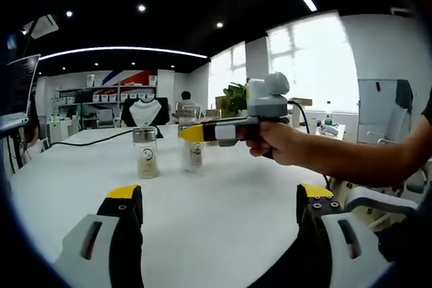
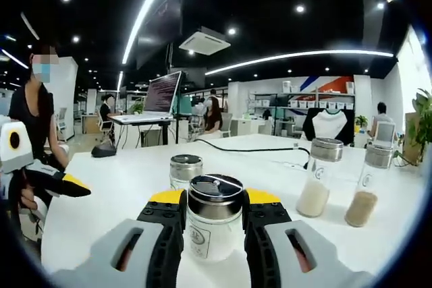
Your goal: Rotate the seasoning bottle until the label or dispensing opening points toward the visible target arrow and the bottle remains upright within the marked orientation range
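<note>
Left tool: low in the left gripper view, yellow-tipped jaws wide apart over the bare white counter, holding nothing; it seems parked to leave room.
Glass seasoning bottle with a metal shaker lid: bottom centre of the right gripper view, upright on the counter, label facing the camera.
Right tool: jaws clamped on that bottle's sides just under the lid, a grip suited to turning it upright.
Spare bottles: two clear jars of pale powder and brown powder, right of centre, well apart from the grip.
Target arrow: cannot tell.
</note>
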Action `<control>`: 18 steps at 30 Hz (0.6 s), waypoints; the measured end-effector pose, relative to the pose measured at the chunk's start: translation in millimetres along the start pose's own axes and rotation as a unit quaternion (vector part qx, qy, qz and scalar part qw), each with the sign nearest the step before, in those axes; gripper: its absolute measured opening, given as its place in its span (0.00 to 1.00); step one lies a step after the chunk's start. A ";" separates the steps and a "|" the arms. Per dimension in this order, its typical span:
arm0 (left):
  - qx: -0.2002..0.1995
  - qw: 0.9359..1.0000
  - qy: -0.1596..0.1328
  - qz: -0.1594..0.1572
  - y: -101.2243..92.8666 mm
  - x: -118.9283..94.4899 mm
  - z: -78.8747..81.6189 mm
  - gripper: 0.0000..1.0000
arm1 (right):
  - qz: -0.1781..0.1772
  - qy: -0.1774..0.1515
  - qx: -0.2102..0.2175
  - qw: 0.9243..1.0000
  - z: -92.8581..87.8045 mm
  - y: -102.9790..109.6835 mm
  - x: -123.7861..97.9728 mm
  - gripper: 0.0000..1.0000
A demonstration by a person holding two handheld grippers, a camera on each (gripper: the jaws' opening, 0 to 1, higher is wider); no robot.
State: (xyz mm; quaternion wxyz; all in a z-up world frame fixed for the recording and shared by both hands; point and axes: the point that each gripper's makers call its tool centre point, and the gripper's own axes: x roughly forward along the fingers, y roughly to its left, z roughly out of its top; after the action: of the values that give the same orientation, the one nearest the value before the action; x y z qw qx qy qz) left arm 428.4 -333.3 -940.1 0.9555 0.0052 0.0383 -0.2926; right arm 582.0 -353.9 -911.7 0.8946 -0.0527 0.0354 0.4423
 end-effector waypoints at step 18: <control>0.041 0.999 0.017 -0.025 -38.8 15.5 -11.4 1.00 | 0.008 -0.010 0.015 1.000 -9.8 -21.7 15.9 0.28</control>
State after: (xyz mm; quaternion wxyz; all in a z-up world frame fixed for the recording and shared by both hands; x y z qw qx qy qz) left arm 418.7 -373.7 -952.2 0.9459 0.0478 0.0426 -0.3180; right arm 608.7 -355.6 -921.8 0.8919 -0.0343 0.0332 0.4497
